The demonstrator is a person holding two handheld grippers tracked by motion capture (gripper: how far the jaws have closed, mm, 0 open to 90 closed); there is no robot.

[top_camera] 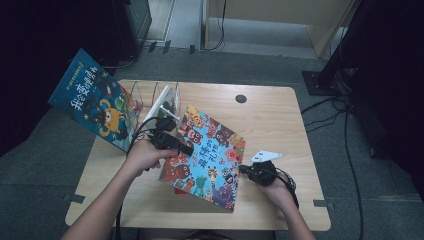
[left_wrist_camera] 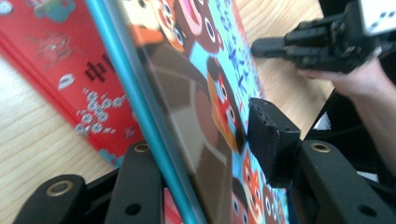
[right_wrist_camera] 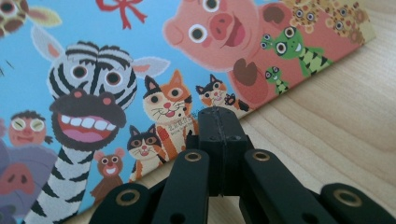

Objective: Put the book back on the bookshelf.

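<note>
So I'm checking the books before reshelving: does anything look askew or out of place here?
Yes. The light-blue animal picture book is tipped up on one edge, its spine side between the left gripper jaws, over a red book lying flat. The dark-blue picture book leans out beyond the wooden table edge.

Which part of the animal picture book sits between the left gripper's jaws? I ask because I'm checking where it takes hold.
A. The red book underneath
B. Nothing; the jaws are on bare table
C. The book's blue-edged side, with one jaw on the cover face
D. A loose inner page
C: in the left gripper view the animal picture book runs edge-on between the jaws of the left gripper, one pad against its cover, above the red book.
</note>
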